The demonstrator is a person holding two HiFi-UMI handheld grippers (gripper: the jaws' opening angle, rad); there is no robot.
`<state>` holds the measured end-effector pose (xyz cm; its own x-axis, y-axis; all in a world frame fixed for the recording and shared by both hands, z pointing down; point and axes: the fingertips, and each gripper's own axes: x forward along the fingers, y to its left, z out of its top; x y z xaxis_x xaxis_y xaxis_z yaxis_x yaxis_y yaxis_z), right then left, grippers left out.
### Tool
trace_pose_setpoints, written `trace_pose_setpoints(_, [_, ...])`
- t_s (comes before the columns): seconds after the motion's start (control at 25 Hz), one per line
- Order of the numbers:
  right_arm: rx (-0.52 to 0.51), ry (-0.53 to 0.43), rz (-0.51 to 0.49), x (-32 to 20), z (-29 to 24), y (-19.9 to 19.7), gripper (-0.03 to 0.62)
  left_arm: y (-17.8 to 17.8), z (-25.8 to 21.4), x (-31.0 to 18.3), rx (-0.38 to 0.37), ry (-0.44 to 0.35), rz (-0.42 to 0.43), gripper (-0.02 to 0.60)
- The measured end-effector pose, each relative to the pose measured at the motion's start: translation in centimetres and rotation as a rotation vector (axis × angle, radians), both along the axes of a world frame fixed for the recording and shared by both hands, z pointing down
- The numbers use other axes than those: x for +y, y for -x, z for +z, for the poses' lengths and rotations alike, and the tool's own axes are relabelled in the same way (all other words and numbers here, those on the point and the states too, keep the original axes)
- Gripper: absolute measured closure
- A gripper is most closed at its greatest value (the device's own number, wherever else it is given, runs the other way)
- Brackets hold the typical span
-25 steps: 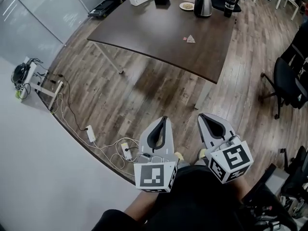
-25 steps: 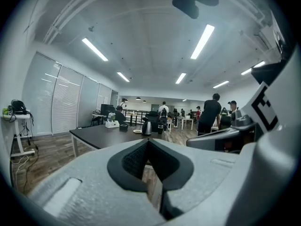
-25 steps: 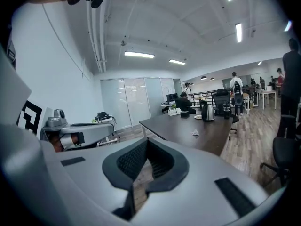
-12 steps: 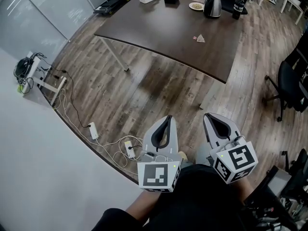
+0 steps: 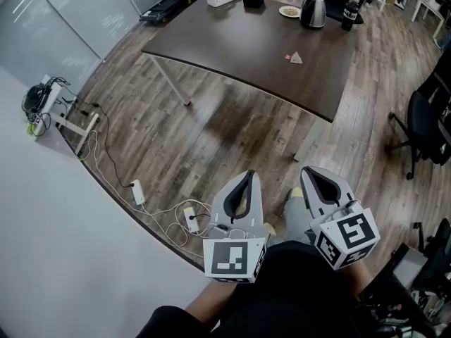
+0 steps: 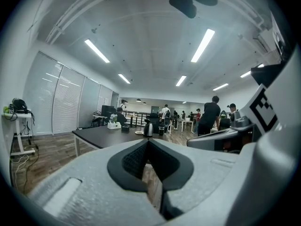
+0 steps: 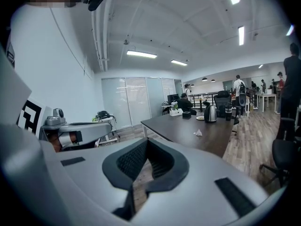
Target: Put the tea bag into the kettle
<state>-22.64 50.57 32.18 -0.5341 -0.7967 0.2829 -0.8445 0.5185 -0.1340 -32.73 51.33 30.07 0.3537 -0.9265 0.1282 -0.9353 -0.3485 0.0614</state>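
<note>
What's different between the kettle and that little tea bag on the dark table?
The kettle is large, shiny metal; the tea bag is tiny and pale. The kettle stands upright; the tea bag lies as a low pyramid. The kettle sits at the far end of the table beside a small plate; the tea bag lies alone nearer the front edge. Both rest on that dark table, apart.

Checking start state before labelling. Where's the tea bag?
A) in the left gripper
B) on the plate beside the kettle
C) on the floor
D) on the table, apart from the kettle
D: the tea bag lies on the dark table, apart from the kettle at the far end; the left gripper and right gripper are shut on nothing, off the table.
</note>
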Motion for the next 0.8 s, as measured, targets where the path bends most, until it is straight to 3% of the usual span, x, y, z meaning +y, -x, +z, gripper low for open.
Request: trace_pose_setpoints(0.8, [-0.021, -0.041, 0.0, -4.3, -0.6, -0.6, 0.588, -0.2, -0.2, -4.1, -0.038, -0.016, -0.007, 0.578])
